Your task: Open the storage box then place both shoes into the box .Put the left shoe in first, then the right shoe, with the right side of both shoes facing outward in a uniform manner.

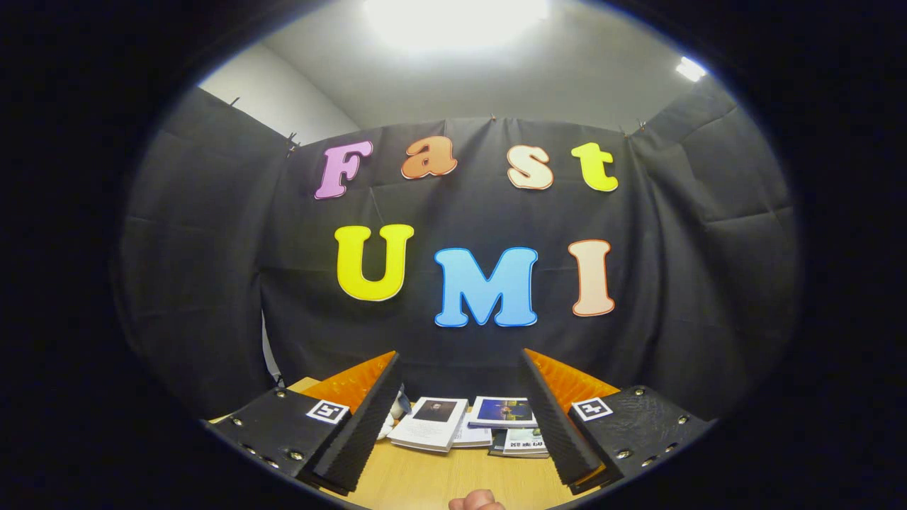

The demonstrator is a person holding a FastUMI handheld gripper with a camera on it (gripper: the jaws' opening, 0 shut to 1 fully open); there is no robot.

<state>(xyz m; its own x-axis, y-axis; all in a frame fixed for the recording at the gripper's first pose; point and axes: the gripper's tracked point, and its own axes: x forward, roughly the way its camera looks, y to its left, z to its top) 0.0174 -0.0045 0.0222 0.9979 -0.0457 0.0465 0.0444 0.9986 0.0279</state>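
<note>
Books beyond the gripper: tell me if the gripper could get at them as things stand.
Probably yes. The gripper is open and holds nothing, and the books lie on the wooden table just beyond its fingers, with bare tabletop between.

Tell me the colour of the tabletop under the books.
Light wood tan, in the gripper view: table, books.

Your gripper point(459, 414) is held level, with its fingers spread wide apart and nothing between them. Beyond the fingers, on the wooden table point(453, 482), lie several books point(432, 423) in a loose, overlapping group near the booth's black cloth wall point(212, 283). A small white object point(395, 414) sits just beside the left finger; it cannot be identified. Part of a hand point(476, 501) shows at the table's near edge.
</note>
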